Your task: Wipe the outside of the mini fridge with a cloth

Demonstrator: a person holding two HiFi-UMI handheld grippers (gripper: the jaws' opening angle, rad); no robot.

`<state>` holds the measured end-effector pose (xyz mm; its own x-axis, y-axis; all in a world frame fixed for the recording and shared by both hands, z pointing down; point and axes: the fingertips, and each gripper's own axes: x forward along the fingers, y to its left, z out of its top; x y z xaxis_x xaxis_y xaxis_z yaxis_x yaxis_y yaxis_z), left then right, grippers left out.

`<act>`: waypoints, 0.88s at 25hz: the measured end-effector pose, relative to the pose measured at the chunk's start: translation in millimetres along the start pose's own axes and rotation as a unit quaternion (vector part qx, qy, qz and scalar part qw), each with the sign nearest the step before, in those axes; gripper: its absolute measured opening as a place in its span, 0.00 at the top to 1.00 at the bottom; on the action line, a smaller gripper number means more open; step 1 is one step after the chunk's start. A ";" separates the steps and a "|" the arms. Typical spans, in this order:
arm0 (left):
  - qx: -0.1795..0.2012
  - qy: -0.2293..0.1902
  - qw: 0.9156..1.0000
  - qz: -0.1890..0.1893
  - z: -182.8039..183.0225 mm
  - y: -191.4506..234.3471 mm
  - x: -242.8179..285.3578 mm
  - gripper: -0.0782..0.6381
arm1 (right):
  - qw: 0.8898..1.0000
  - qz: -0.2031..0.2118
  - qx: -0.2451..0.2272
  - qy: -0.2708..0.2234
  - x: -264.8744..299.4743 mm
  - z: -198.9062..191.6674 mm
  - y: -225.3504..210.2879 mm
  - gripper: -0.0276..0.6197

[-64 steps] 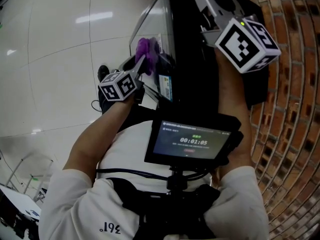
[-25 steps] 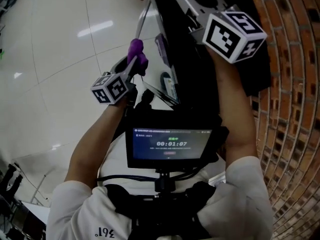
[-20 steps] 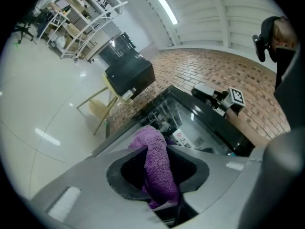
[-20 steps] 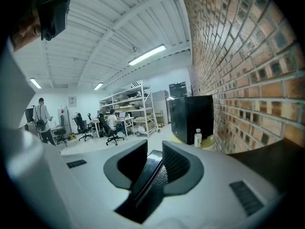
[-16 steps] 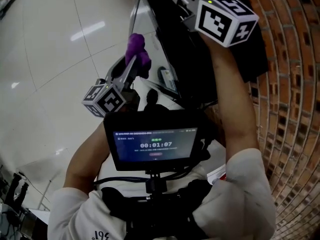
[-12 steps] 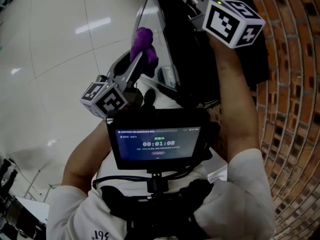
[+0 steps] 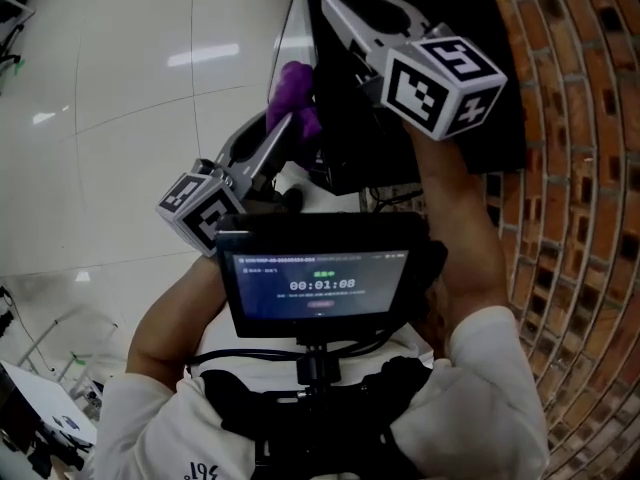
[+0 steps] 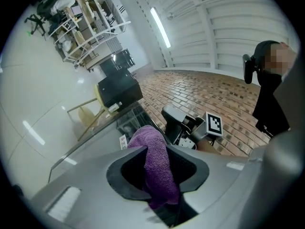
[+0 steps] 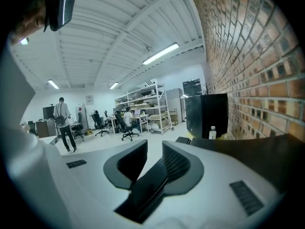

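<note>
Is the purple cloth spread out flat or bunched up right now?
Bunched up: the cloth hangs wadded, pinched in the left gripper.

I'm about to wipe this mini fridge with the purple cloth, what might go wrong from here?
The purple cloth hangs loosely bunched from the left tool; pressed against the mini fridge, it may slip out, or bare jaws may scrape the surface. The empty right tool hovers close over the fridge top and might knock it.

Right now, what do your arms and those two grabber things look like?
Both are silver-grey tongs with black pads inside. The left gripper and the right gripper each carry a white cube printed with black square markers. The arms come out of short white sleeves.
</note>
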<state>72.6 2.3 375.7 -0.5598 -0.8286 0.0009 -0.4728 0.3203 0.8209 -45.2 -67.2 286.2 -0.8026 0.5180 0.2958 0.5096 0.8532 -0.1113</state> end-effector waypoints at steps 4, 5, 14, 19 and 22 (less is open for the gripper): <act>-0.014 -0.010 1.000 -0.012 7.9 -11.3 -8.2 0.73 | 1.000 0.016 -0.006 0.005 9.2 1.4 5.8 0.82; -0.015 -0.015 1.000 -0.018 11.1 -16.4 -8.7 0.73 | 1.000 0.019 -0.007 0.005 9.6 2.1 5.9 0.82; -0.030 -0.026 0.998 -0.037 5.6 -23.2 -11.2 0.73 | 0.999 0.030 -0.007 0.011 13.5 1.0 9.4 0.82; -0.032 -0.019 0.999 -0.018 -9.8 -0.8 -11.3 0.73 | 0.999 0.032 -0.009 0.004 12.8 7.5 13.3 0.82; -0.028 -0.012 1.000 -0.003 -20.3 12.6 -8.0 0.73 | 0.999 0.032 -0.010 0.001 9.0 10.3 13.5 0.82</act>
<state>85.0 3.7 397.6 -0.5730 -0.8194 -0.0172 -0.4375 0.2881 0.8518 -48.7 -50.4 277.7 -0.7679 0.5709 0.2904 0.5657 0.8172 -0.1108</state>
